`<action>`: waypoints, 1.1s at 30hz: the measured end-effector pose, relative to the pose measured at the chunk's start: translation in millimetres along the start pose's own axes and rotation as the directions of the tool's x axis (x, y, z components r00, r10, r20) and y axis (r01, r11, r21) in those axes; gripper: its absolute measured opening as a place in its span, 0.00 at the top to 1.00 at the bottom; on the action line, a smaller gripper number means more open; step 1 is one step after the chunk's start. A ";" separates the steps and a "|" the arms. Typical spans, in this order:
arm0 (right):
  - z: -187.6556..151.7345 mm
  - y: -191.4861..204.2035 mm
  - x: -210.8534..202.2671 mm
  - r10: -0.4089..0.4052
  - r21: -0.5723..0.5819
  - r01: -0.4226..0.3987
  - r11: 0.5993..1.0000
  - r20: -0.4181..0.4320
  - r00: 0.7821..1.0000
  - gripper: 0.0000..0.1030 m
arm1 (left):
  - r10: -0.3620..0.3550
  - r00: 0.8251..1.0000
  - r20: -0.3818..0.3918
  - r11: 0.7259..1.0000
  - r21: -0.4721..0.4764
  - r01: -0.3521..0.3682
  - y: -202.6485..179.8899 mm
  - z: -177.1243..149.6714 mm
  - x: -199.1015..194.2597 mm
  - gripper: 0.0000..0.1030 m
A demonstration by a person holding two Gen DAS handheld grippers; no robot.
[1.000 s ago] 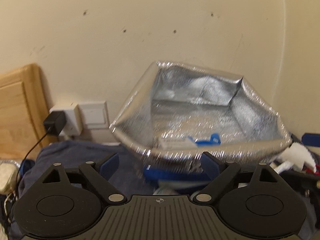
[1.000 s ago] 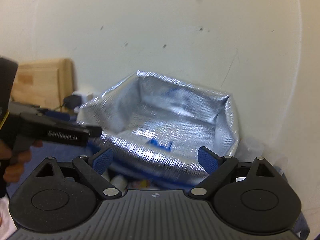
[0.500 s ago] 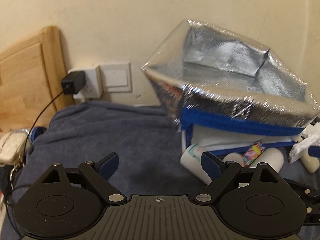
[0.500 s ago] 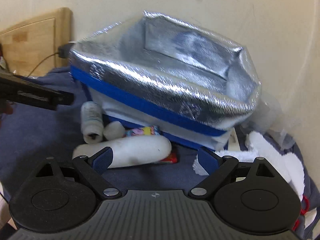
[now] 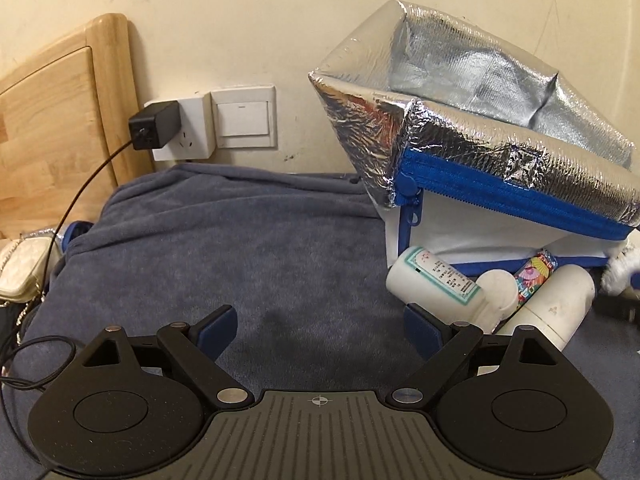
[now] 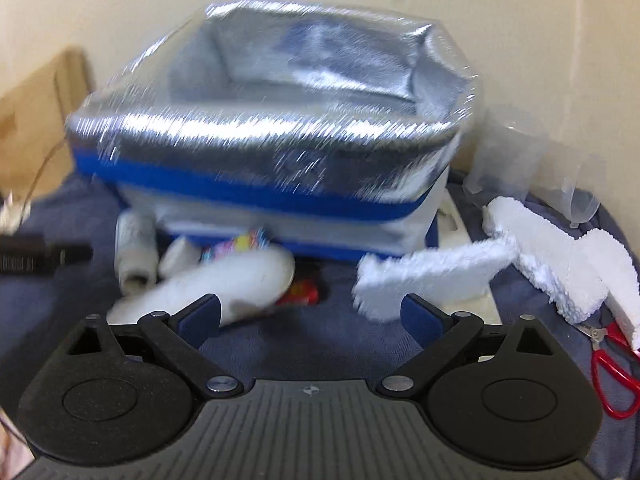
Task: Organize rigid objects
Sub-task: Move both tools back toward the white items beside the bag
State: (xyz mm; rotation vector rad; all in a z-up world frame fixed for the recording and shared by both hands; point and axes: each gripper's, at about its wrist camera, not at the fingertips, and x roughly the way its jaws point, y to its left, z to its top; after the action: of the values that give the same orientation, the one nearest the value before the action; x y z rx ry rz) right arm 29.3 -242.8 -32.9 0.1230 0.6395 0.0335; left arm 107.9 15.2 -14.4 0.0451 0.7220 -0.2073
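An open foil-lined cooler bag [image 5: 500, 136] with a blue zipper stands on a blue blanket [image 5: 240, 248]; it also shows, blurred, in the right wrist view [image 6: 272, 136]. In front of it lie a white labelled bottle [image 5: 432, 284], a small white jar [image 5: 498, 292], a colourful tube [image 5: 536, 272] and a large white bottle [image 5: 556, 304]. The large white bottle [image 6: 224, 284] lies just ahead of my right gripper's left finger. My left gripper [image 5: 320, 324] is open and empty over the blanket, left of the bottles. My right gripper [image 6: 310, 314] is open and empty.
A wall socket with a black charger [image 5: 154, 126] and a switch [image 5: 244, 116] sit on the wall beside a wooden headboard [image 5: 52, 120]. White foam pieces [image 6: 520, 256], red scissors [image 6: 612, 372] and clear plastic [image 6: 520, 160] lie to the right of the bag.
Both grippers have dropped and pulled back from the bag's opening to blanket level. The bottles in front of the bag have come into view. The right view is still blurred with motion.
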 end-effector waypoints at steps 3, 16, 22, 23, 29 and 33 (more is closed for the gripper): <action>11.2 -4.1 8.4 -0.026 0.016 0.026 1.000 -0.001 1.000 0.04 | -0.003 1.000 -0.005 1.000 0.006 0.003 -0.8 -0.7 -0.4 0.11; 4.9 13.5 10.5 -0.002 -0.014 0.002 1.000 0.009 1.000 0.00 | 0.003 1.000 -0.026 1.000 0.011 -0.002 -1.0 -7.5 2.6 0.11; 4.0 6.2 27.2 0.075 0.084 -0.073 0.994 -0.015 0.997 0.01 | 0.002 0.999 -0.036 1.000 0.011 -0.002 -2.1 -8.3 5.0 0.11; 3.7 7.6 29.4 0.096 0.092 -0.093 0.991 -0.023 0.995 0.03 | 0.001 0.999 -0.038 1.000 0.011 -0.001 -2.0 -8.8 5.2 0.11; 2.1 22.3 19.4 0.087 0.027 -0.087 0.996 0.017 0.996 0.20 | 0.006 0.999 -0.046 1.000 -0.006 -0.007 2.4 -10.8 6.2 0.11; 2.2 14.5 5.7 0.096 0.037 -0.098 0.995 0.035 0.995 0.42 | -0.004 0.999 -0.038 1.000 -0.008 0.004 -1.3 -10.7 3.1 0.11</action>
State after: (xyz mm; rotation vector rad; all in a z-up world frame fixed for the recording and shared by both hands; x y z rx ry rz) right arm 35.3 -228.3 -32.7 0.1912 0.6009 0.1128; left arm 103.0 14.6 -24.5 0.0399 0.7611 -0.2079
